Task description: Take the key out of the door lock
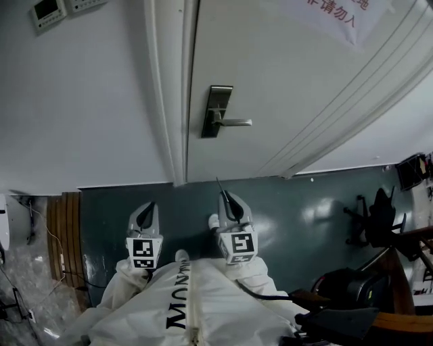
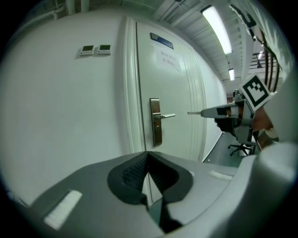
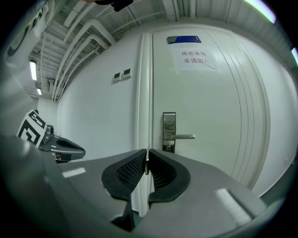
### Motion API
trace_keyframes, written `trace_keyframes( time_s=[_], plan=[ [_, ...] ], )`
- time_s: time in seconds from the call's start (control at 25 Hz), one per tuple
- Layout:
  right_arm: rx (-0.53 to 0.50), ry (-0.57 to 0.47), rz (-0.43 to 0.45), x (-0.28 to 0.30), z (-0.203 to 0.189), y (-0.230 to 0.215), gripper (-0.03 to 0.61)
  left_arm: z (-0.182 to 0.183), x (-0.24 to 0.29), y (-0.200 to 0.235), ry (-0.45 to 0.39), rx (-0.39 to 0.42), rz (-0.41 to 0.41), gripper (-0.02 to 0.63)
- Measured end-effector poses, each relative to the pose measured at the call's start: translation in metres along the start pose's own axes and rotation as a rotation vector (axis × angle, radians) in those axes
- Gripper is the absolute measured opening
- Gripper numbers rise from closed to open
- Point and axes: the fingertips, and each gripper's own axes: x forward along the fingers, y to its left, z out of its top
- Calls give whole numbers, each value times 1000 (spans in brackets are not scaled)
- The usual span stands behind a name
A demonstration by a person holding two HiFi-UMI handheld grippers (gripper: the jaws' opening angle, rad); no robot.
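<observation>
The white door (image 1: 270, 81) is closed, with a metal lock plate (image 1: 216, 111) and a lever handle (image 1: 235, 122). No key shows in the keyhole (image 3: 168, 148) below the handle. My right gripper (image 1: 226, 197) hangs well back from the door and is shut on a thin silver key (image 2: 194, 113) that sticks out forward from its tips. In the right gripper view the key's edge (image 3: 146, 163) is pinched between the pads. My left gripper (image 1: 148, 207) sits beside it to the left, shut and empty.
Two small control panels (image 1: 49, 12) are mounted on the wall left of the door frame (image 1: 174, 101). A paper notice (image 1: 338, 17) is stuck on the door. An office chair (image 1: 375, 209) and dark equipment stand at the right, and wooden slats (image 1: 65, 223) at the left.
</observation>
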Motion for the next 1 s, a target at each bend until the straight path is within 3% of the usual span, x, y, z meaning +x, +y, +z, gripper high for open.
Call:
trace_keyframes(
  time_s=[0.2, 0.56, 1.0],
  plan=[
    [-6, -3, -43, -20, 2, 10, 15, 11, -10, -2, -52, 25, -30, 0],
    [-22, 21, -86, -49, -1, 1, 21, 10, -20, -31, -64, 10, -81, 0],
    [-13, 2, -58, -46, 7, -7, 21, 32, -15, -41, -76, 51, -64, 0]
  ],
)
